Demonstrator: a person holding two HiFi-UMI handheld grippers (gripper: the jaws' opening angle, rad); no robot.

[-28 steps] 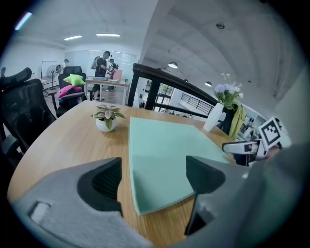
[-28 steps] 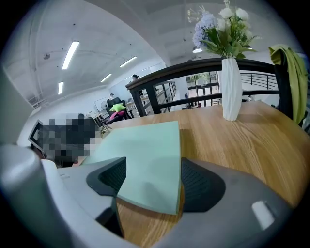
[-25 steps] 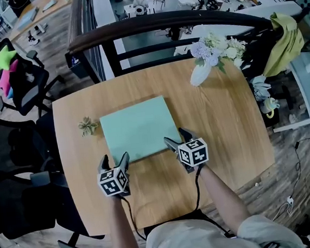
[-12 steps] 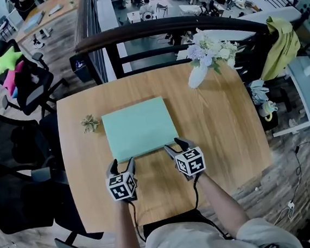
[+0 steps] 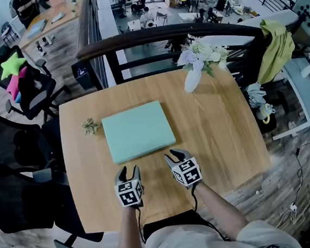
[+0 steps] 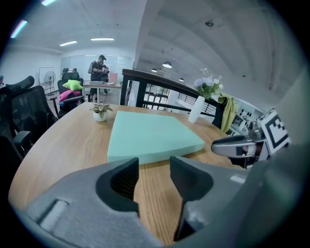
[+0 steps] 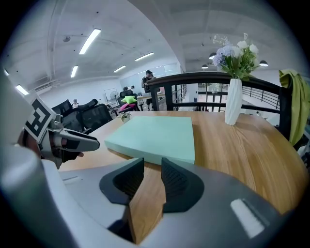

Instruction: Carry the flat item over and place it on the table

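A flat mint-green foam slab (image 5: 138, 130) lies on the light wooden table (image 5: 221, 136), between a small potted plant (image 5: 90, 125) and a white vase of flowers (image 5: 193, 79). Both bare forearms reach forward over the near table edge, side by side, each angled down at the tabletop. The left hand-held gripper (image 5: 129, 171) and the right hand-held gripper (image 5: 173, 155) hover just short of the slab's near edge, not touching it. Both pairs of jaws have just been closing. The left stands moderately apart and the right narrowly apart, with only bare wood between each pair.
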